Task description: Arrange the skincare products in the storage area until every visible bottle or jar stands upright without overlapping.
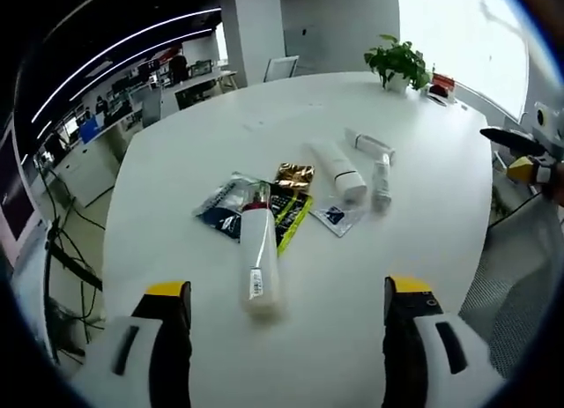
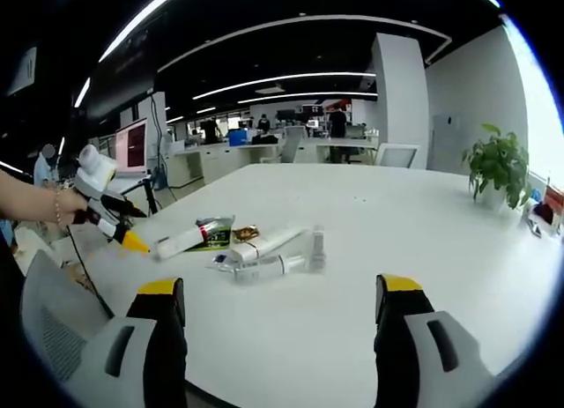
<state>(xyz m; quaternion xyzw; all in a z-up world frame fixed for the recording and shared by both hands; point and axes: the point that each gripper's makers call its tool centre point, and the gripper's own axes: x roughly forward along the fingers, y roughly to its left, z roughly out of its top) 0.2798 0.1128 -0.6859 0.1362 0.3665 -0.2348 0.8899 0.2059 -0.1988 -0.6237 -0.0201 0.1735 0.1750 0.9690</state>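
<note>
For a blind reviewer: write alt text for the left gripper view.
Skincare products lie flat on a white round table: a white bottle with a red collar nearest, sachets behind it, a white tube and two small bottles beyond. The left gripper hovers open; a potted plant stands at the far edge.

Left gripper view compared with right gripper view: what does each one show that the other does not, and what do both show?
Left gripper view alone: the dark sachets, seen from above, spread under the long tube.

Right gripper view alone: a person's hand holding the left tool, and desks behind.

Both: the white table, the lying bottles, the plant, and open jaws on each own tool.
</note>
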